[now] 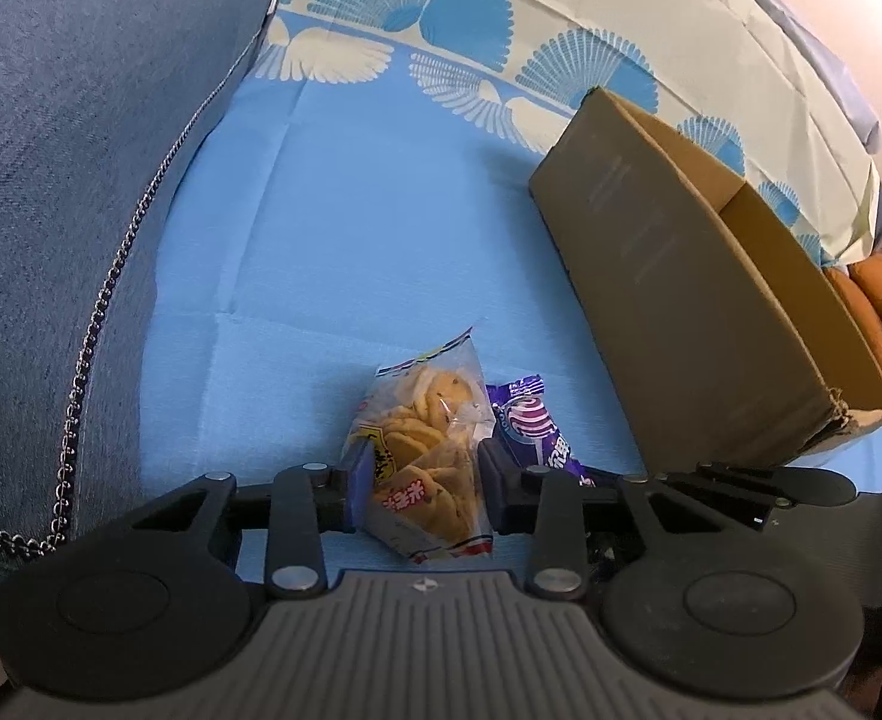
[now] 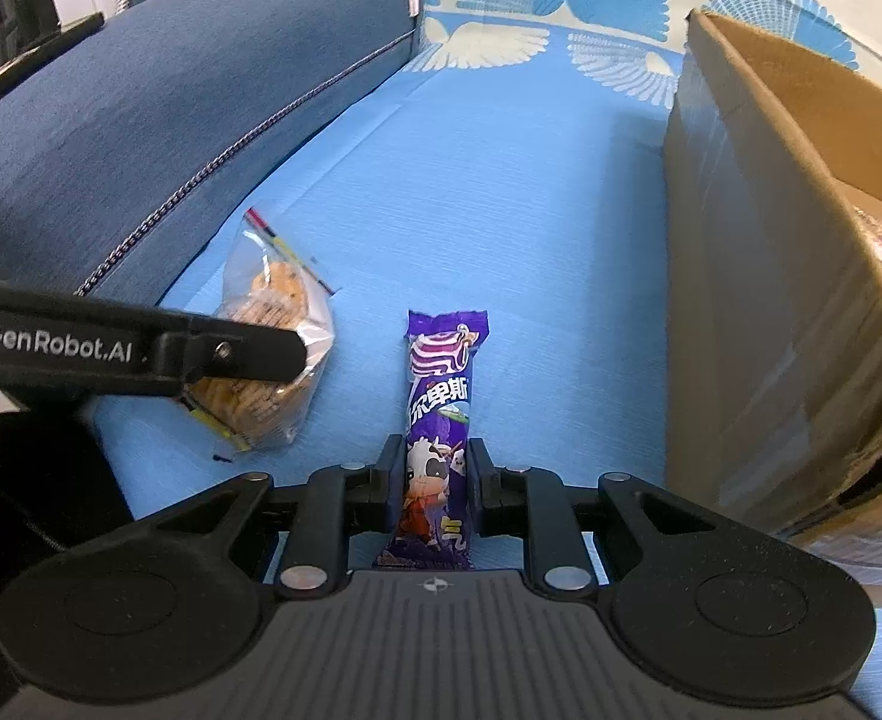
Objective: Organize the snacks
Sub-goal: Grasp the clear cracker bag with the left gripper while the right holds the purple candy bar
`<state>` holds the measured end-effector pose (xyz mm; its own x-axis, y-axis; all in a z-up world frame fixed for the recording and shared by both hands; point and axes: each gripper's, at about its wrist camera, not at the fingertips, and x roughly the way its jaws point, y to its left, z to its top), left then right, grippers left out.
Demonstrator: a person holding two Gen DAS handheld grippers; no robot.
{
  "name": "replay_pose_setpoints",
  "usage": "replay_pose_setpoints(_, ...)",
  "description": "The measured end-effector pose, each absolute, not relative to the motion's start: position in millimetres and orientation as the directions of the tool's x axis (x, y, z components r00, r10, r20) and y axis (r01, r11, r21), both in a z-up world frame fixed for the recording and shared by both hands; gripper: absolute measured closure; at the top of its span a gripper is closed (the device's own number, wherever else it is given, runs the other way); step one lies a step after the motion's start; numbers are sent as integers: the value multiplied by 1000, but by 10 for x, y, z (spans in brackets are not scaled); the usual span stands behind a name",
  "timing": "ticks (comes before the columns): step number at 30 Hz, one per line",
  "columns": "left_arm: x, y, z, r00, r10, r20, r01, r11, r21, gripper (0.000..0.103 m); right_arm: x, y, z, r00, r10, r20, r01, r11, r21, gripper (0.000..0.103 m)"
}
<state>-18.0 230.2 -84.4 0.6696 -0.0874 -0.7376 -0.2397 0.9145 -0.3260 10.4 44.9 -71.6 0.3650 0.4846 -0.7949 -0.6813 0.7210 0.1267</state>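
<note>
**Two packets pinched, box not yet reached**

The left tongs (image 1: 420,483) pinch the clear cookie bag (image 1: 426,456) across its middle, pads pressing the crinkled film. The right tongs (image 2: 432,480) are pressed tight on the purple snack bar (image 2: 438,420), which stands up ahead of them. Both packets sit low over the blue sheet (image 1: 351,240). The cardboard box (image 2: 771,240) lies to the right of both tongs. Slick film could slide from the pads on lifting; the bag's loose end might catch the box wall; a tight squeeze may crush the cookies.
</note>
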Motion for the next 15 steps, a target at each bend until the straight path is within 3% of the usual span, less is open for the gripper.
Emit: replay_pose_setpoints(15, -321, 2323, -743, 718, -58, -694, -252, 907, -337, 64, 114, 343, -645, 416, 518, -748, -662, 736, 142, 82)
